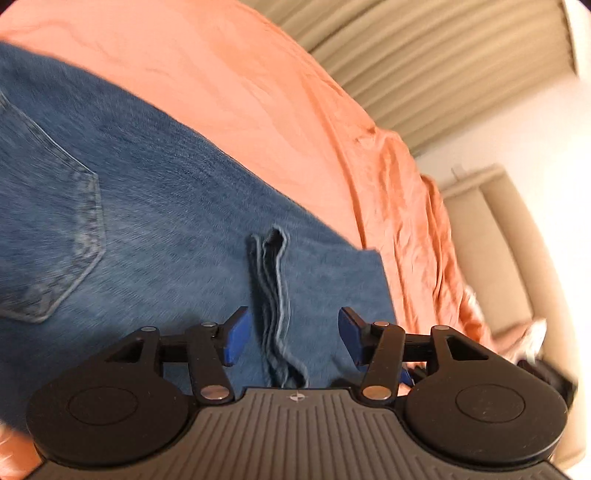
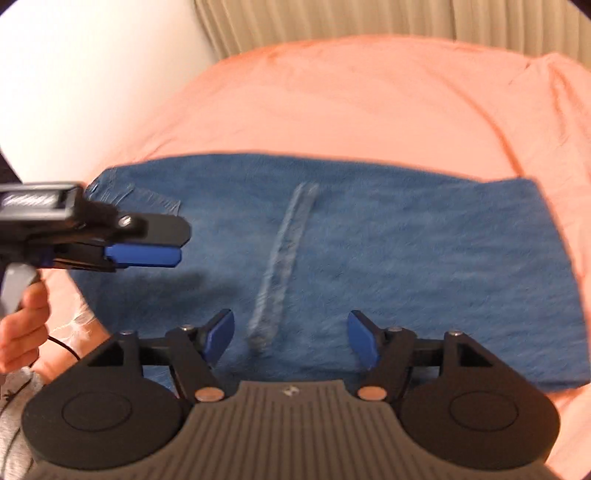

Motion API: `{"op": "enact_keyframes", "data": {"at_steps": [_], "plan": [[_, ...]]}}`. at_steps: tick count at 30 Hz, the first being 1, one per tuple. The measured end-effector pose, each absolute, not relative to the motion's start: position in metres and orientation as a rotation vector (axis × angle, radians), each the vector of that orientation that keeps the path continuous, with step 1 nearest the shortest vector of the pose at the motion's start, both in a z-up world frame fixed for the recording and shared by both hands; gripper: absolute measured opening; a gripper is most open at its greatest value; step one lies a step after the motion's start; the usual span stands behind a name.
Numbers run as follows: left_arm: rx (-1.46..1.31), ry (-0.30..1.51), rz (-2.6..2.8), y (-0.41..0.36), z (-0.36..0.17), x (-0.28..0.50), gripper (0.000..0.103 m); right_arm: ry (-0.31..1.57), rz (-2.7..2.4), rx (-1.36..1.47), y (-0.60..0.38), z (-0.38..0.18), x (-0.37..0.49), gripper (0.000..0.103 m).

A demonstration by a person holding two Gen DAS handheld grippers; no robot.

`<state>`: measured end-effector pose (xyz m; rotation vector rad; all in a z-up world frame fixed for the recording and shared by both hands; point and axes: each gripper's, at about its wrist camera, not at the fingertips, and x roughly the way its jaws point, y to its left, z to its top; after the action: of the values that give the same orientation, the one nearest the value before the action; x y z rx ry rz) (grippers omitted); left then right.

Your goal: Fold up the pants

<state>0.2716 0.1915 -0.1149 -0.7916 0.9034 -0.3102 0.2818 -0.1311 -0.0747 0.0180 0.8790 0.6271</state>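
Now both the left gripper (image 1: pixel 291 339) and right gripper (image 2: pixel 291 338) gape wide, empty, over the folded jeans (image 2: pixel 369 258) mid-bed (image 2: pixel 332 110); best press the hem (image 1: pixel 269 295) flat before regripping.

Folded blue denim pants (image 2: pixel 369 258) flat on the wrinkled salmon bedsheet (image 2: pixel 351 110), ribbed beige curtain (image 2: pixel 332 18) behind. Left gripper (image 2: pixel 147 254) over the pants' left end (person's hand (image 2: pixel 22 332) below), right gripper (image 2: pixel 291 336) above the near edge.
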Motion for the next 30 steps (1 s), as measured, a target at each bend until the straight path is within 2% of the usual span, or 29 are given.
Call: {"op": "enact_keyframes", "data": {"at_steps": [10,11,13,15,17,19,23,28,30], "plan": [[-0.836,0.954,-0.253,0.168,-0.157,0.346,0.058,0.823,0.474,0.08,-0.197,-0.093,0.309,0.066],[-0.824,0.958,-0.242,0.167,-0.161,0.349,0.056,0.824,0.474,0.086,-0.202,-0.093,0.309,0.066],[-0.791,0.944,-0.218,0.165,-0.165,0.351,0.04,0.82,0.471,0.09,-0.209,-0.096,0.313,0.066],[-0.735,0.935,-0.216,0.162,-0.166,0.351,0.037,0.808,0.455,0.088,-0.217,-0.1,0.315,0.066],[-0.69,0.922,-0.224,0.158,-0.163,0.349,0.029,0.807,0.437,0.098,-0.224,-0.103,0.316,0.066],[-0.624,0.895,-0.225,0.153,-0.154,0.345,0.011,0.801,0.422,0.114,-0.231,-0.106,0.317,0.066],[-0.467,0.789,-0.293,0.135,-0.113,0.336,0.007,0.789,0.408,0.116,-0.243,-0.104,0.321,0.064],[-0.221,0.659,-0.395,0.108,-0.049,0.326,0.007,0.775,0.393,0.09,-0.254,-0.094,0.328,0.057],[-0.176,0.672,-0.376,0.109,-0.041,0.331,0.007,0.777,0.385,0.087,-0.257,-0.09,0.333,0.043]]}}
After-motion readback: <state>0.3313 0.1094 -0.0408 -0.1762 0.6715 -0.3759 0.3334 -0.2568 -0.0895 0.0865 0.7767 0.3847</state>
